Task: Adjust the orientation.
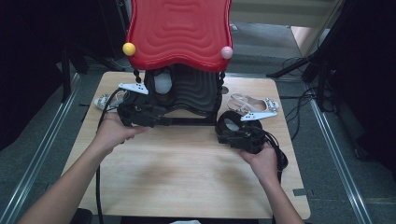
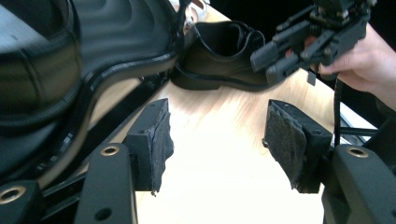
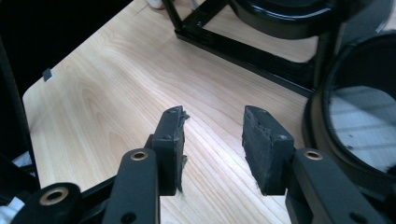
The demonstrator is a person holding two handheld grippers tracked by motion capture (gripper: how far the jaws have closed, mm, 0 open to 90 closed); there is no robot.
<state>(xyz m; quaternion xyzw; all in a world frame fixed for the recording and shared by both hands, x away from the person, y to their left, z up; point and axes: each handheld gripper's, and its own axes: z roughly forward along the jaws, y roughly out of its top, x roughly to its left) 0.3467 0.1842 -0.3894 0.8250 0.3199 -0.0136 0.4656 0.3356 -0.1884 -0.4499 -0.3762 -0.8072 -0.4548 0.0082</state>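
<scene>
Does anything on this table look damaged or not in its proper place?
Yes. The pads of the left gripper look frayed and ragged at their edges. Also, one white sandal lies right of the rack, the other sandal left.

The red shelf top [image 1: 180, 32] hides most of the black shelf [image 1: 196, 91] beneath.

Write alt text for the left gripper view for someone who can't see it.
Two open black tongs with nothing between them hover over a pale wooden table. Beyond them a black shoe sits on the table beside a black shoe rack, with the other tongs, held in a hand, just right of the shoe.
</scene>
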